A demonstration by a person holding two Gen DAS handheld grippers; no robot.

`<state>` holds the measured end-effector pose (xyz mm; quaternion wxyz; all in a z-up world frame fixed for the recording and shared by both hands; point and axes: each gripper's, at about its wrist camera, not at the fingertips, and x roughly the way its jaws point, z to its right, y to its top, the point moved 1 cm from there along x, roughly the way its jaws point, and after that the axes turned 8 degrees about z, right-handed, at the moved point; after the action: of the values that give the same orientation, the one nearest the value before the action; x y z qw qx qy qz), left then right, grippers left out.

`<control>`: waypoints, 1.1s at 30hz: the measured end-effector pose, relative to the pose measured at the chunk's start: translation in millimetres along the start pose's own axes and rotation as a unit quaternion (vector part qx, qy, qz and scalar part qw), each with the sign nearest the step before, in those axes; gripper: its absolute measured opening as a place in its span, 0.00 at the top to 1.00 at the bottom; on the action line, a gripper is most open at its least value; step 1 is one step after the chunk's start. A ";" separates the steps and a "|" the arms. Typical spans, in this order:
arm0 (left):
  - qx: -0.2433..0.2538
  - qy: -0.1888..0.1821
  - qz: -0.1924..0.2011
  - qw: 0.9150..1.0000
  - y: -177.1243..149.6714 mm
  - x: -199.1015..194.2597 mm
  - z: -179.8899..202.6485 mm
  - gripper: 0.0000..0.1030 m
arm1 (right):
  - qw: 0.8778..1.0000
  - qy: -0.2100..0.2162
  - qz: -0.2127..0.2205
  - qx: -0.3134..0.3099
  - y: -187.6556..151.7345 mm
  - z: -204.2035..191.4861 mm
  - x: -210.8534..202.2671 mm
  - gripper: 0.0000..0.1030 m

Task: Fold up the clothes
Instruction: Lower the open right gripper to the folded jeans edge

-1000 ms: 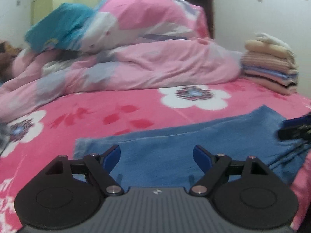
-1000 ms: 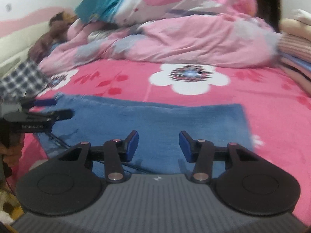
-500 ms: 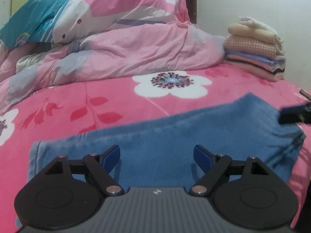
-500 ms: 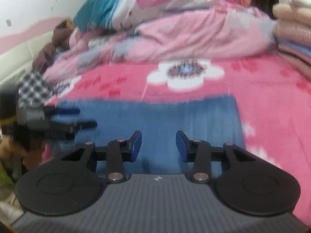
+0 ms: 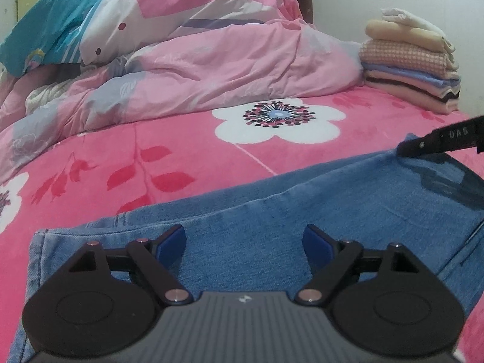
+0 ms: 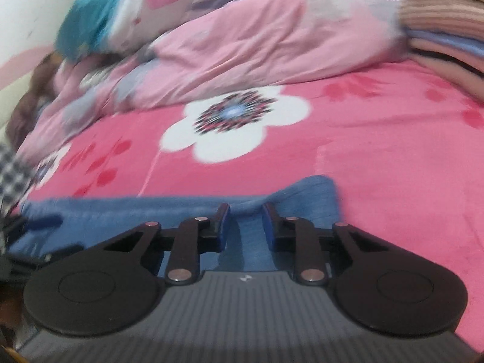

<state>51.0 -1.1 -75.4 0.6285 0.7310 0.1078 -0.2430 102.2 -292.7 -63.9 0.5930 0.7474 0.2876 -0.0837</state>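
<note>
- Left gripper (image 5: 243, 246), left wrist view: jaws wide apart, opening slightly, nothing gripped, hovering over one pair of folded jeans (image 5: 272, 211) lying flat on the pink bedsheet (image 5: 181, 139). One stack of folded clothes (image 5: 411, 60) at 2 o'clock.
- Right gripper (image 6: 245, 227), right wrist view: jaws closing with the jeans' far edge (image 6: 302, 192) bunching between them at 12 o'clock. Denim looks heavy, limp, non-slip; take it at corners or hem.
</note>
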 end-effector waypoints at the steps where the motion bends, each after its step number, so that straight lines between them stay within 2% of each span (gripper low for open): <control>1: 0.000 0.000 0.000 1.000 0.4 -0.2 -0.6 0.15 | 1.000 -0.007 0.005 0.002 1.0 0.4 -1.4 0.78; 2: 0.001 -0.001 -0.001 1.000 0.8 -0.4 -1.3 0.15 | 1.000 0.000 0.006 -0.005 1.3 -3.9 -1.3 0.75; 6: 0.001 0.000 -0.001 1.000 1.4 0.1 -1.2 0.15 | 0.998 0.036 -0.007 -0.045 1.1 -26.5 12.4 0.76; 8: 0.000 0.000 -0.001 1.000 1.6 0.2 -1.3 0.15 | 0.998 0.022 -0.010 -0.055 2.2 -25.7 20.6 0.78; 11: 0.000 0.000 0.000 1.000 1.3 0.3 -1.0 0.15 | 1.000 0.000 0.002 -0.008 9.1 -6.1 19.2 0.90; 14: 0.000 0.000 0.001 1.000 0.9 0.4 -1.1 0.15 | 0.996 -0.074 0.039 -0.032 12.5 -2.0 -0.5 0.84; 16: 0.001 0.000 0.002 1.000 0.6 0.9 -1.2 0.15 | 0.998 -0.047 0.047 -0.018 10.8 1.0 -13.4 0.84; 18: 0.001 0.000 0.002 1.000 0.4 1.0 -1.1 0.15 | 0.999 0.007 0.046 -0.001 5.0 0.7 -23.6 0.84; 20: 0.001 0.001 0.002 1.000 0.4 0.8 -0.9 0.14 | 0.999 0.023 0.029 -0.022 -4.8 -5.5 -26.2 0.84; 22: 0.001 0.001 0.001 1.000 0.4 0.5 -0.4 0.14 | 0.999 -0.002 0.017 -0.046 -12.5 -3.6 -22.1 0.84; 24: 0.001 0.002 0.002 1.000 0.3 0.3 0.0 0.14 | 0.998 -0.035 0.020 -0.042 -17.1 8.8 -22.4 0.87; 27: 0.004 0.003 0.003 1.000 -0.1 0.0 1.1 0.14 | 0.997 -0.056 0.047 -0.016 -15.0 18.7 -42.4 0.85; 29: 0.005 0.005 0.003 1.000 0.0 0.3 1.8 0.14 | 0.995 -0.062 0.063 -0.050 -16.4 8.2 -56.6 0.83; 33: 0.007 0.009 0.003 1.000 0.3 0.4 3.2 0.14 | 0.994 0.041 0.064 -0.079 -35.0 -8.5 -80.0 0.83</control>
<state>50.8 -4.3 -75.6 0.6231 0.7377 0.1095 -0.2356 16.1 -306.6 -53.5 0.6419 0.7180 0.2689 0.0082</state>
